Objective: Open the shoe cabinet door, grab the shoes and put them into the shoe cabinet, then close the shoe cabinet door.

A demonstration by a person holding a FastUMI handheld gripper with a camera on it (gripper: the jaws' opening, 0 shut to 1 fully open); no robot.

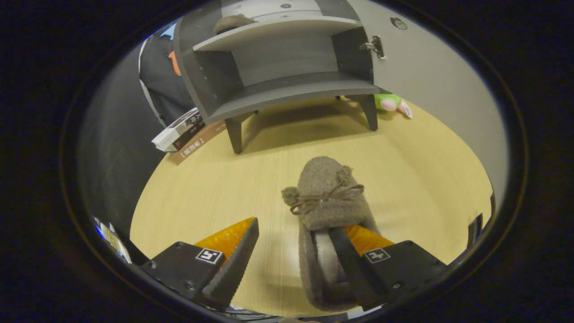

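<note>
Gripper view: hand-held gripper [293,229] straddles shoe [329,197].

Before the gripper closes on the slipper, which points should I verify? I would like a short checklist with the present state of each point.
1. Cabinet door open: ok, it is swung aside and the shelves show.
2. Lower shelf free for a shoe: ok, it looks bare.
3. Gripper open: ok, the fingers stand wide apart.
4. Slipper wall between the fingers: ok, one finger reaches into the slipper's opening and the other is outside, on the floor side.
5. First shoe stored: ok, a brown shape lies on the upper shelf.
6. Depth of grip enough: cannot tell.
</note>
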